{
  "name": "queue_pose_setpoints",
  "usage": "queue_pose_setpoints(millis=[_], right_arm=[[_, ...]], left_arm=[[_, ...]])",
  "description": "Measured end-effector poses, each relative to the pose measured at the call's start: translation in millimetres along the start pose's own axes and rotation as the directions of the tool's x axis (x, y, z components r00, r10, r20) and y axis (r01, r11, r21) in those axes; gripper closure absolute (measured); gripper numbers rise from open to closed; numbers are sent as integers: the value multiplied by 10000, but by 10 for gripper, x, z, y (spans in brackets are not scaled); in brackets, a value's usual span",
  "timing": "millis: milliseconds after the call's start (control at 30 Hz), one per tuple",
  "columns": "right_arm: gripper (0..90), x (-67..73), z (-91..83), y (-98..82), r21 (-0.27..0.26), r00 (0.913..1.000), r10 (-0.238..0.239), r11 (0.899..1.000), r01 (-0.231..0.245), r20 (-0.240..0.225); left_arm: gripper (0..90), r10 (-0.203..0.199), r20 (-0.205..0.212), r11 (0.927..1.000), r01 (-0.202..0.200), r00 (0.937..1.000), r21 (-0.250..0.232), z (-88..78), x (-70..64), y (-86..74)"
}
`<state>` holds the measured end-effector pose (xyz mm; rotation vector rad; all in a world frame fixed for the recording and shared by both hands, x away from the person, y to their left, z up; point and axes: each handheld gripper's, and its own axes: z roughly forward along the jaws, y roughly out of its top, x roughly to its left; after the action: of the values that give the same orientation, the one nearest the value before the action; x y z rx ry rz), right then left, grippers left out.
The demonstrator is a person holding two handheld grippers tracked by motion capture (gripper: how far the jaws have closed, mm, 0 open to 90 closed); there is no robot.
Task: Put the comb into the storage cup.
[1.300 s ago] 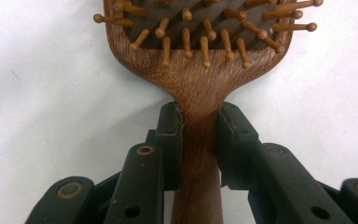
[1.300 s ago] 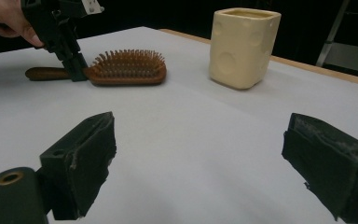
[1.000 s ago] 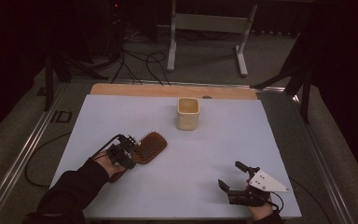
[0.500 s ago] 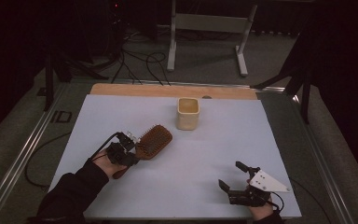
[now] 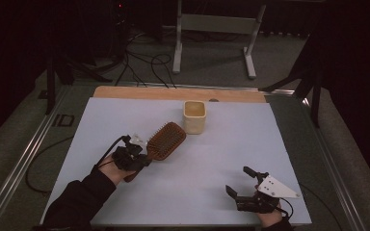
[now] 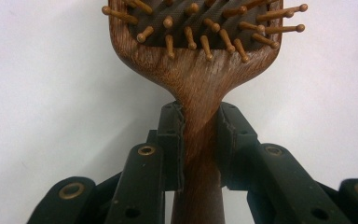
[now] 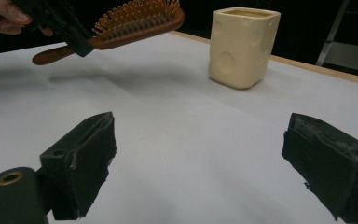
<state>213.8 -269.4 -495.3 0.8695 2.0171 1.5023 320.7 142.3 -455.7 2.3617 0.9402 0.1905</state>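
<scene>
My left tool (image 5: 142, 155) is clamped on the wooden hairbrush (image 5: 165, 140) at its handle, holding it (bristles up) above the counter (image 5: 212, 159) near the cream cup (image 5: 194, 116). My right tool (image 5: 246, 182) rests with jaws apart.

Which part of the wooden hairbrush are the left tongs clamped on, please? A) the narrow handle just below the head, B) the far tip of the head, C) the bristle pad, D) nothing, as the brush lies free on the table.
A: in the left gripper view the black pads of the left tongs press on both sides of the narrow handle of the hairbrush, right under its bristled head, and the right gripper view shows it lifted off the table.
</scene>
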Motion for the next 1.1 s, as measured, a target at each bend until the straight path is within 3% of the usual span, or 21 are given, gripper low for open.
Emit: queue_pose_setpoints(millis=[233, 467, 600, 767, 1000, 1100], right_arm=[[92, -2, 4, -3, 39, 10000, -4, 10000, 4, 31], [92, -6, 1, 2, 55, 10000, 80, 10000, -80, 49], [92, -2, 11, -1, 71, 10000, 79, 9999, -79, 47], [92, 2, 18, 0, 88, 9999, 100, 9999, -100, 29], [92, 3, 12, 5, 38, 9999, 73, 10000, -73, 117], [92, 5, 17, 2, 76, 9999, 56, 10000, -56, 110]], left_arm=[[741, 302, 4, 9985, -302, 9995, -467, 16, -55, -6], [741, 360, -33, 9952, -362, 9993, -910, 14, -101, -33], [741, 402, -104, 9910, -412, 9991, -1273, 4, -137, -53], [741, 576, 53, 9866, -561, 9983, -1532, 20, -186, -74], [740, 531, 387, 9784, -442, 9978, -2021, 40, -215, -142], [740, 635, 329, 9752, -550, 9974, -2146, 28, -229, -163]])
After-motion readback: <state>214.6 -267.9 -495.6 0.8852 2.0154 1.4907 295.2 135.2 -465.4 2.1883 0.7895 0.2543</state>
